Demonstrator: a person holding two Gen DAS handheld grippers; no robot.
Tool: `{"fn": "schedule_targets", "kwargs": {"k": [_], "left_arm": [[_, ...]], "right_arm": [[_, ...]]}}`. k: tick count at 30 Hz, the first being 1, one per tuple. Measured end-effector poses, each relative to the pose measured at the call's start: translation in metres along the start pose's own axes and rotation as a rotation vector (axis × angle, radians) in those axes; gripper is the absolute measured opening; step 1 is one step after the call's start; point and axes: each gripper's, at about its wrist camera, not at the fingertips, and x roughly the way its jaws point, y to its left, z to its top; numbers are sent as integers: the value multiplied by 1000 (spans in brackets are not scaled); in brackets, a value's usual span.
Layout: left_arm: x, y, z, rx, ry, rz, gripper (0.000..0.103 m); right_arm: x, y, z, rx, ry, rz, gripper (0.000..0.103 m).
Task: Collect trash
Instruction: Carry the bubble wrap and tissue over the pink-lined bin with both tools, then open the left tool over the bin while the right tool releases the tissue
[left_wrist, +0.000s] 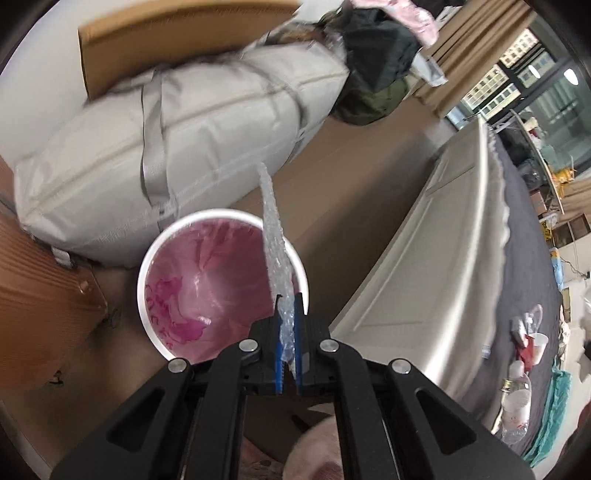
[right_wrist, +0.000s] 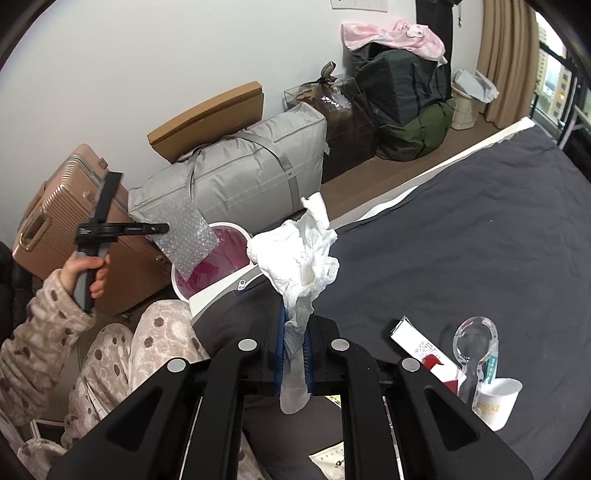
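My left gripper (left_wrist: 289, 306) is shut on a sheet of bubble wrap (left_wrist: 273, 229) and holds it over the white trash bin (left_wrist: 147, 266) with its pink liner. The right wrist view shows the same gripper (right_wrist: 162, 229) with the bubble wrap (right_wrist: 184, 236) hanging above the bin (right_wrist: 242, 230) beside the bed. My right gripper (right_wrist: 294, 325) is shut on a crumpled white tissue (right_wrist: 299, 251) above the dark grey bed sheet (right_wrist: 461, 236). A paper cup (right_wrist: 496, 402), a clear plastic package (right_wrist: 476, 339) and a white and red box (right_wrist: 424, 350) lie on the bed.
A grey storage bag (right_wrist: 240, 173), a rose-gold suitcase (right_wrist: 55, 214) and a flat cardboard box (right_wrist: 210, 114) stand against the wall behind the bin. Dark bags (right_wrist: 402, 85) are piled farther back. A plastic bottle (left_wrist: 515, 406) and a cup (left_wrist: 537, 345) lie on the bed.
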Motion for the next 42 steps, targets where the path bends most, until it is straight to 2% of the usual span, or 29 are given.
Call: {"fn": "schedule_targets", "kwargs": {"k": [7, 8, 9, 10, 11, 12, 19, 24, 33, 38, 42], "left_arm": [[31, 20, 6, -4, 41, 27, 6], [33, 22, 7, -9, 52, 26, 14], [33, 23, 7, -10, 58, 33, 33], [32, 23, 8, -8, 54, 54, 46], [30, 24, 8, -4, 44, 76, 70], [26, 24, 7, 6, 23, 97, 82], [5, 25, 2, 53, 11, 125, 89], [-14, 36, -10, 30, -11, 108, 93], [-57, 74, -38, -48, -55, 112, 95], [-77, 85, -59, -65, -94, 162, 95], [-93, 93, -85, -116, -165, 145, 95]], "right_arm": [[9, 9, 8, 4, 33, -17, 7], [10, 10, 9, 1, 34, -18, 7], [11, 12, 10, -2, 35, -19, 7], [13, 13, 11, -6, 39, -17, 7], [16, 15, 13, -8, 41, -16, 7], [19, 17, 15, -13, 44, -14, 7], [47, 47, 32, -81, 51, 48, 7], [74, 78, 52, -148, 72, 125, 7], [137, 144, 81, -285, 132, 181, 7], [190, 176, 96, -292, 211, 233, 7], [242, 199, 96, -266, 298, 241, 7]]}}
